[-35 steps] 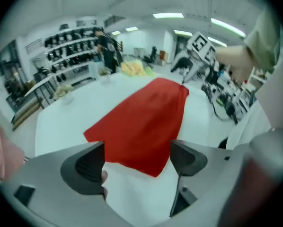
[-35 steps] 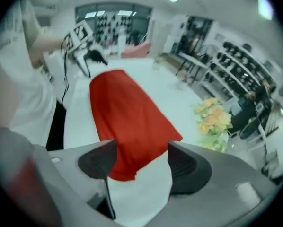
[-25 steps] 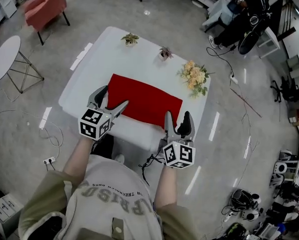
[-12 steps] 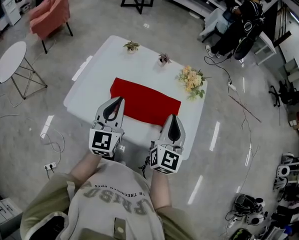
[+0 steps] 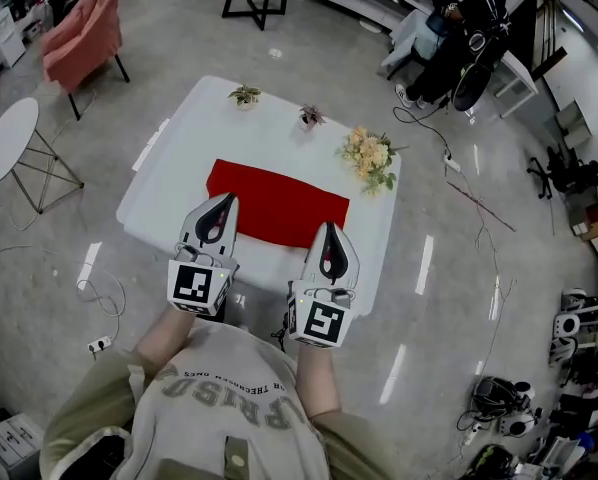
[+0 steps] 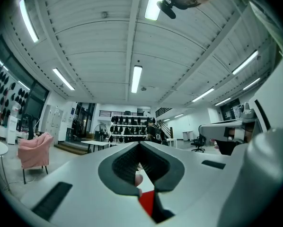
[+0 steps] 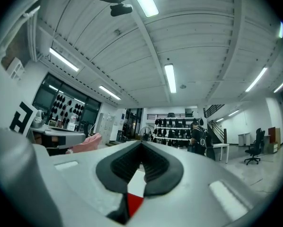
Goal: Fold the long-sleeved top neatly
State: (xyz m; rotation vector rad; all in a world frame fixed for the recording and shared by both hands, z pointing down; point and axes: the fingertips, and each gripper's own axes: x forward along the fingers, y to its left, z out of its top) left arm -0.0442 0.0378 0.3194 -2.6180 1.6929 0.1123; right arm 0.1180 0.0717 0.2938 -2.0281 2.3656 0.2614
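The red long-sleeved top (image 5: pixel 277 204) lies folded into a flat rectangle on the white table (image 5: pixel 184 148). My left gripper (image 5: pixel 222 200) hovers over the top's near left edge, its jaws shut with nothing between them. Over the near right edge my right gripper (image 5: pixel 329 228) is likewise shut and empty. In the left gripper view the closed left gripper (image 6: pixel 140 143) points level across the room, and a sliver of the red top (image 6: pixel 147 201) shows below the jaws. The right gripper view shows the right gripper (image 7: pixel 141 143) the same way, with the red top (image 7: pixel 133 203) beneath.
Two small potted plants (image 5: pixel 244 95) (image 5: pixel 308 117) and a flower bouquet (image 5: pixel 369 158) stand along the table's far side. A pink armchair (image 5: pixel 79 33) and a round white side table (image 5: pixel 7 138) are off to the left. A person (image 5: pixel 469 18) sits at the back right.
Both grippers' jaws went from wide open to shut. Both grippers rose off the cloth's near edge and drew closer together. The red top stays flat on the table.
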